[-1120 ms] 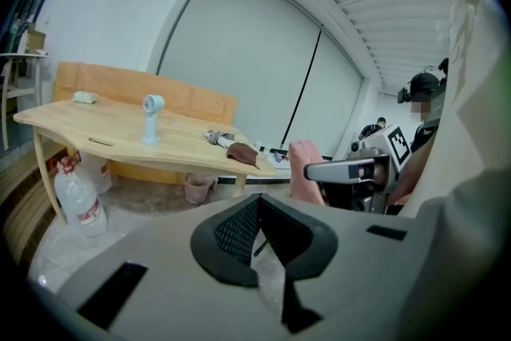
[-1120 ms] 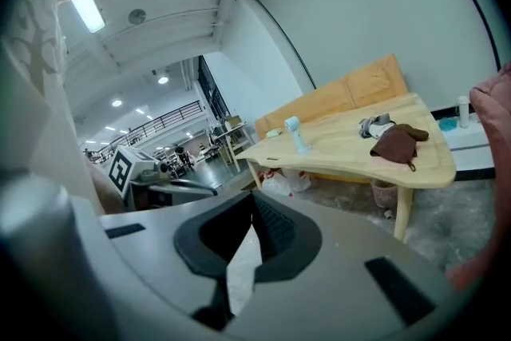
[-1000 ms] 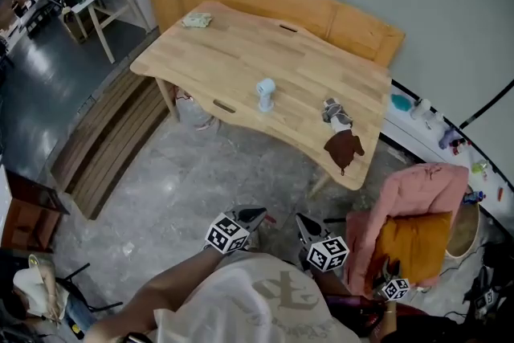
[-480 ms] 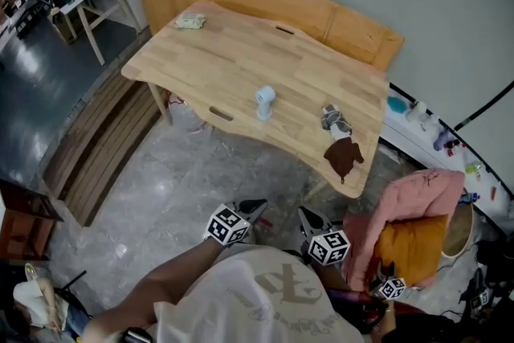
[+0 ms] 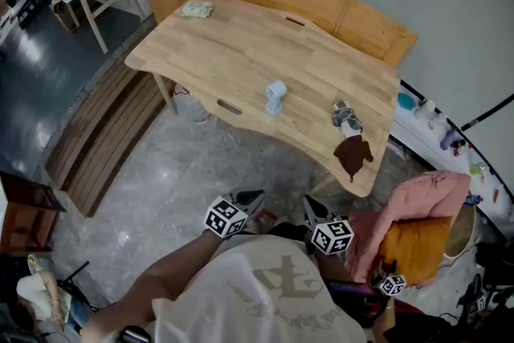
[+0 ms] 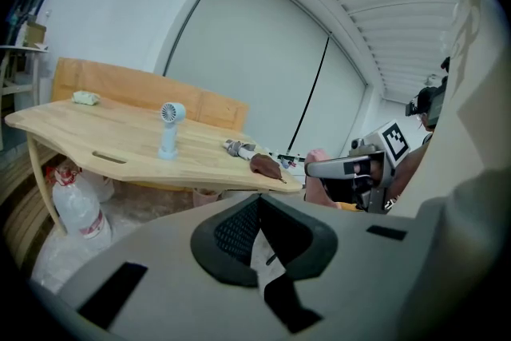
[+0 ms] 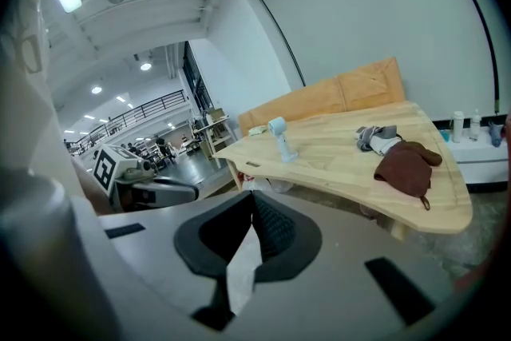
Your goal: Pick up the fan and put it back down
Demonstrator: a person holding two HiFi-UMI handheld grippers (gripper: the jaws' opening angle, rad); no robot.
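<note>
Bright, even daylight; soft shadows; sharp focus; fisheye-bent, dark-vignetted edges.

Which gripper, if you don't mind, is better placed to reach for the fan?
Marginally the right gripper: in its own view the light blue fan stands almost straight ahead of its jaws, while the left gripper sees it off to one side. Both are shut and well short of the wooden table.

Bare tabletop [image 5: 233,52] round the fan [image 5: 275,96], brown cloth [image 5: 353,155] well apart at its right, open floor [image 5: 185,173] along near edge
</note>
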